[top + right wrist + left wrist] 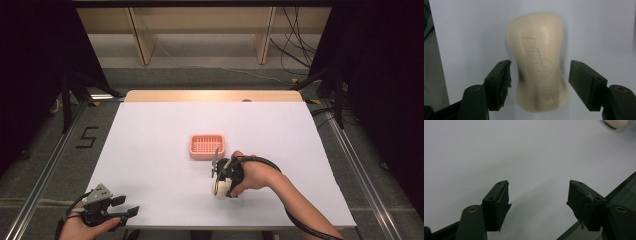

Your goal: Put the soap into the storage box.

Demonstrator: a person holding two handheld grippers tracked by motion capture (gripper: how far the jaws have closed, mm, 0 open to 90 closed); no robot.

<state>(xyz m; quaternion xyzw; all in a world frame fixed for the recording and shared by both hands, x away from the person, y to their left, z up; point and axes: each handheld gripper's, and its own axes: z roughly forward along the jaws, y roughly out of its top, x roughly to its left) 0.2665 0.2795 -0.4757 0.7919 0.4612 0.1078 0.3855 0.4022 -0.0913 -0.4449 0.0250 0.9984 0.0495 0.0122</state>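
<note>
A cream bar of soap (537, 62) with raised lettering lies flat on the white table. My right gripper (539, 82) is open and straddles its near half, one jaw on each side, a small gap left on both. From above, the soap (220, 188) peeks out under the right gripper (223, 181), which points down near the table's front middle. A pink soap dish (207, 146) with a slotted floor sits just beyond it, empty. My left gripper (127, 207) rests at the front left corner, open, with nothing between its jaws (537, 200). One end of the soap (616, 123) shows far off.
The white table top (150, 150) ends at a wooden strip (212, 96) along the far side. Grey floor, metal rails and black stands surround it. The table's front edge runs close under my left gripper.
</note>
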